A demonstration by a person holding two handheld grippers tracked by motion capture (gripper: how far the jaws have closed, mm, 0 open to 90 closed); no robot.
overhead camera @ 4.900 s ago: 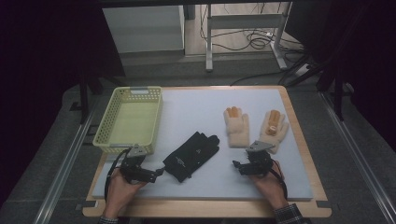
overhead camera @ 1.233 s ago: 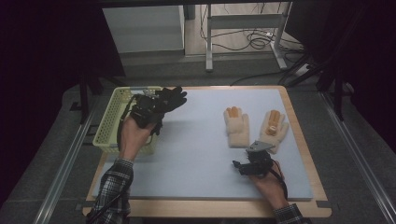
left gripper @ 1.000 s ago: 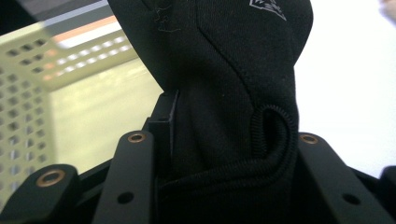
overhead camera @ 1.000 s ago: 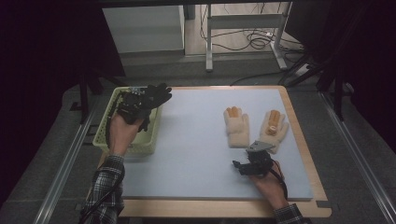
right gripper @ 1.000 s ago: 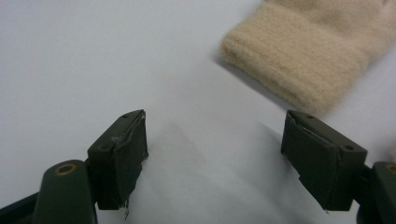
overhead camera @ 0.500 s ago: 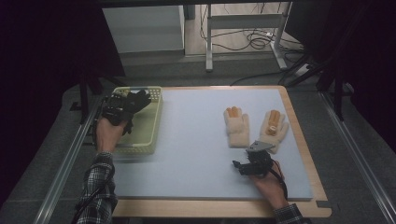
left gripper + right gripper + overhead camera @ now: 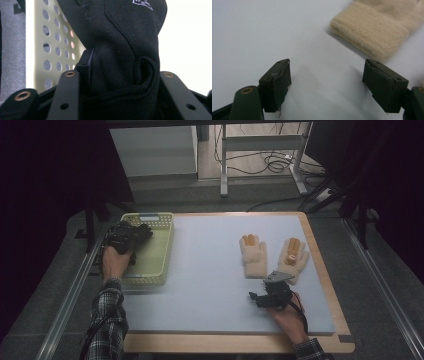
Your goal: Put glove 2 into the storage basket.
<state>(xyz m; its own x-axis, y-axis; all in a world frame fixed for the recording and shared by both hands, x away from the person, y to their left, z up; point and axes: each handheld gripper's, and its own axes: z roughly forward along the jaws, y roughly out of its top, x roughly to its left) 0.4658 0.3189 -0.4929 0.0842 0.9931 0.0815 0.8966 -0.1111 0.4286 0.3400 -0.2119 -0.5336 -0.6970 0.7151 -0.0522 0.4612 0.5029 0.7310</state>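
My left gripper [image 7: 131,234] hangs over the left side of the yellow basket [image 7: 161,251], with the black glove [image 7: 117,45] bunched between its jaws, which have just been easing apart; the cloth sits in the gap, and I cannot tell whether the pads press on it. Nearly five seconds ago this glove lay flat on the white mat [image 7: 210,270]. My right gripper [image 7: 260,298] rests spread wide and empty just below the two beige gloves [image 7: 253,255], unmoved.
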